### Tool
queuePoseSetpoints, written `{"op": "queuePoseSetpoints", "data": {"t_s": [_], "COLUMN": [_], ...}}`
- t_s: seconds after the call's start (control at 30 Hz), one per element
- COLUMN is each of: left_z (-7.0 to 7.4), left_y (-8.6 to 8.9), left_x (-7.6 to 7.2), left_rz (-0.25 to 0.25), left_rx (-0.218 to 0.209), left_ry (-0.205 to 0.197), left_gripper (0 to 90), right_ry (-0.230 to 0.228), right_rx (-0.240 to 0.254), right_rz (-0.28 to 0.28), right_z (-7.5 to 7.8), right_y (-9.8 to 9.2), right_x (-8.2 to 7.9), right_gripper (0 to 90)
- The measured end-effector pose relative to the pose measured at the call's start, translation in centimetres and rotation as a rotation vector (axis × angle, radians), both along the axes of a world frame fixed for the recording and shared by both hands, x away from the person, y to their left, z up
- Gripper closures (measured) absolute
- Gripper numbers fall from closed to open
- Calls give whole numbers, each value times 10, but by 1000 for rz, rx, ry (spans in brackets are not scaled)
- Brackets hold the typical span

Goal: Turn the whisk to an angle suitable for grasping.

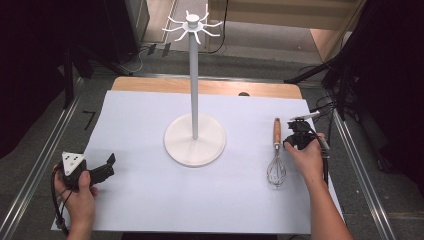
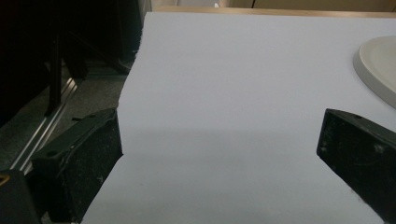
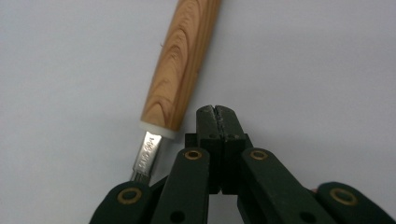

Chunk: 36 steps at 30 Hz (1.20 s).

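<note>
Right gripper (image 1: 295,134) closes in on the whisk (image 1: 276,156), jaws pressed together!

Over on the left, the left gripper (image 1: 104,169) sits low on the white sheet (image 1: 150,200), jaws spread wide, nothing between them. Centre stage, the white hook stand (image 1: 194,135) stands upright. Right of it the whisk lies flat, wooden handle (image 3: 182,65) pointing away, and the right gripper's empty tips sit just beside that handle.

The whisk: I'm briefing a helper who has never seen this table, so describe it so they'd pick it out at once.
Start at the tall white stand in the middle of the pale sheet, then look to its right. The whisk lies flat there, just beside the shut right tongs. It alone has a wooden handle, pointing away from the person, and a wire balloon toward them.
</note>
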<state>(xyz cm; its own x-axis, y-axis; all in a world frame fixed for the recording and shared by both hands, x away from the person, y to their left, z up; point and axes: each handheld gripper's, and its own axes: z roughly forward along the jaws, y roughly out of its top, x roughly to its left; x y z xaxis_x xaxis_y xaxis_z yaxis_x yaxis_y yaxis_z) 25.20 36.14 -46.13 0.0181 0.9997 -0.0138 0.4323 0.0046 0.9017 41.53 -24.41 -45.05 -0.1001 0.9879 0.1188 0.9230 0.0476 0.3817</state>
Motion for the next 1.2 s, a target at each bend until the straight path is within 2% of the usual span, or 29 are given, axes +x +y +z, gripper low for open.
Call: {"op": "queuePoseSetpoints", "data": {"t_s": [0.13, 0.3, 0.37, 0.47, 0.5, 0.6, 0.77, 0.93, 0.97, 1.0, 1.03, 1.13, 1.2], "left_z": [0, 0, 0, 0, 0, 0, 0, 0, 0, 0, 0, 0, 0], "left_y": [0, 0, 0, 0, 0, 0, 0, 0, 0, 0, 0, 1, 1], "left_x": [0, 0, 0, 0, 0, 0, 0, 0, 0, 0, 0, 0, 0], "left_rz": [0, 0, 0, -2, -2, -2, -5, -3, -2, -3, -3, -4, -6], "left_rx": [-2, -2, -3, -2, -2, -1, 1, -3, -3, -4, -4, -4, -7], "left_ry": [1, -2, -2, 0, 0, -1, -3, -3, -1, -2, -2, -2, -4], "left_gripper": [6, 6, 6, 6, 6, 6, 6, 6, 6, 6, 6, 6, 6], "right_ry": [-3, -27, -40, -43, -43, -45, -42, -54, -61, -65, -65, -67, -55], "right_rx": [-20, -10, -4, -20, -6, -7, 32, 26, 30, 25, 25, -25, -6], "right_rz": [-11, -33, -23, -10, 1, 10, 32, 27, 23, 22, 22, 11, -6], "right_z": [-1, 0, 1, 1, 2, 2, -2, -1, 0, 2, 2, 4, 6], "right_y": [3, 2, 3, 7, 9, 11, 18, 18, 17, 16, 16, 14, 12], "right_x": [6, 16, 19, 23, 25, 25, 26, 24, 23, 20, 20, 15, 13], "right_gripper": [900, 900, 900, 900, 900, 900, 900, 900, 853, 764, 764, 663, 605]}}
